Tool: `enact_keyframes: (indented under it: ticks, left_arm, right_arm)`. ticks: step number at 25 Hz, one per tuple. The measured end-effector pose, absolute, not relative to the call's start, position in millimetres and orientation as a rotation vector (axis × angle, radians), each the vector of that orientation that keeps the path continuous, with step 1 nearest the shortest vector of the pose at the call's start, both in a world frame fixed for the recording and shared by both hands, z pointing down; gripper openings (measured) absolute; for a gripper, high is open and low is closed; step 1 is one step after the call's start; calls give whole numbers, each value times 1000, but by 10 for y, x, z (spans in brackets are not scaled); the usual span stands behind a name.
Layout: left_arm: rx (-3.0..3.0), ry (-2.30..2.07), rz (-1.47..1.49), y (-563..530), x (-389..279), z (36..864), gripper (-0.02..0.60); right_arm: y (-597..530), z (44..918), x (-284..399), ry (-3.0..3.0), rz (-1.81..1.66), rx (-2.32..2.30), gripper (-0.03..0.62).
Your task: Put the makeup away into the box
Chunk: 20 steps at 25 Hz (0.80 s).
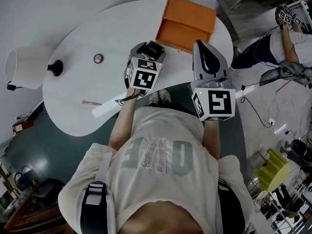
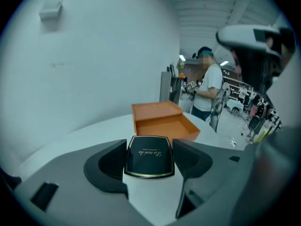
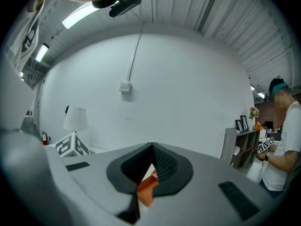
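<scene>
My left gripper (image 2: 149, 160) is shut on a black powder compact (image 2: 149, 155) with gold lettering, held flat between the jaws. In the head view this compact (image 1: 155, 47) sits at the tip of the left gripper (image 1: 147, 51), over the white table short of the orange box (image 1: 185, 22). That box (image 2: 162, 121) stands open, its lid lying behind it. My right gripper (image 1: 201, 46) hovers beside the box's near right corner. Its jaws meet in the right gripper view (image 3: 151, 150) with nothing between them, and a bit of orange box (image 3: 148, 190) shows below.
On the oval white table (image 1: 87, 82) lie a small round item (image 1: 98, 58), a pink stick (image 1: 91, 103) and a white strip (image 1: 108, 109). A white lamp (image 1: 27, 68) stands at the table's left end. Another person (image 1: 285, 38) with grippers is at the far right.
</scene>
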State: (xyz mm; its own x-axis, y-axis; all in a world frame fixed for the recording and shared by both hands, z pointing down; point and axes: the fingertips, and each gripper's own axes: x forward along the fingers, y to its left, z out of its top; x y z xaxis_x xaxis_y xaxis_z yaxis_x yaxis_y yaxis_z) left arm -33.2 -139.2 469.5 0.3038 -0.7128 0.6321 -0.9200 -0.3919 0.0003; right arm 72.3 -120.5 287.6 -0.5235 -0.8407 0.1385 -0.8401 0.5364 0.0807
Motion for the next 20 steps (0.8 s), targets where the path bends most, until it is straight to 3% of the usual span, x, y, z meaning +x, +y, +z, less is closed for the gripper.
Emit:
enact_keyframes:
  ticks: [8, 20]
  left_arm:
    - [2384, -1617, 599, -1541, -316, 3680, 311]
    - [2330, -1406, 821, -2179, 77, 4370, 310]
  right_arm:
    - [-1190, 2869, 673, -2632, 2, 1428, 5]
    - [-1271, 3006, 833, -2590, 72, 1498, 5]
